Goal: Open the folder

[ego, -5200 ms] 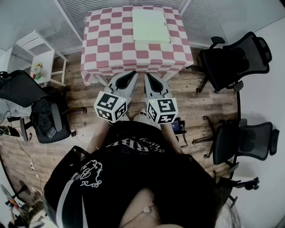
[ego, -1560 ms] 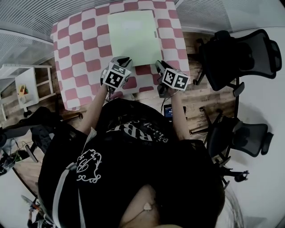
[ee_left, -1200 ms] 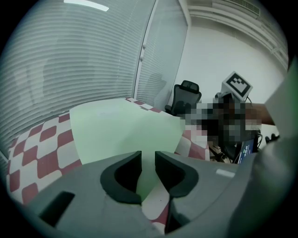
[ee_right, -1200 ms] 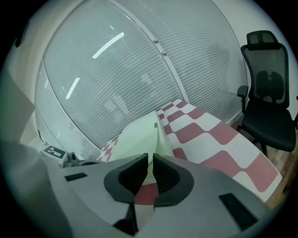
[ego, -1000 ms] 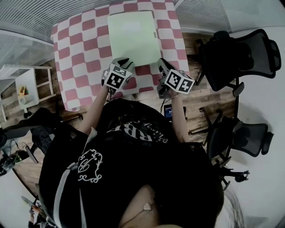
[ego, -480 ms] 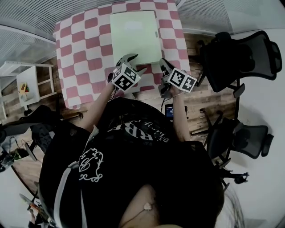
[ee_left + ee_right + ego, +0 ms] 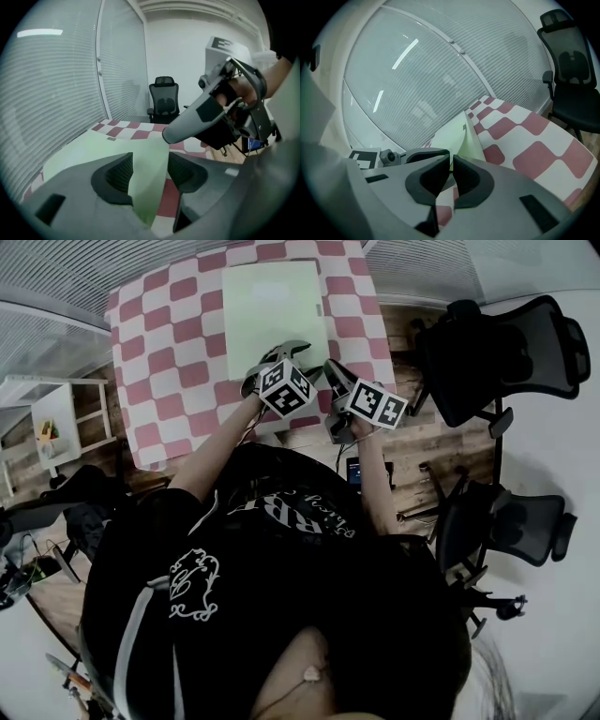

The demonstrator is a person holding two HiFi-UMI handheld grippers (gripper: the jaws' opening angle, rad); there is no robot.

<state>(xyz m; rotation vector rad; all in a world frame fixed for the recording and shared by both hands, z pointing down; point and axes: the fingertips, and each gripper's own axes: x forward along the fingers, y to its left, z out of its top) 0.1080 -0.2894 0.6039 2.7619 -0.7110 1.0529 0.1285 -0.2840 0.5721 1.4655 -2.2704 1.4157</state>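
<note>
Right gripper (image 7: 451, 165) clamps folder (image 7: 274, 306) cover near table (image 7: 155, 381) front edge; left gripper (image 7: 149, 168) beside it, jaws closing around same cover, not pressing.

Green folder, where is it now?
In the head view, the pale green flat folder sits top centre on the red-and-white checked tablecloth, slightly towards its right side.
</note>
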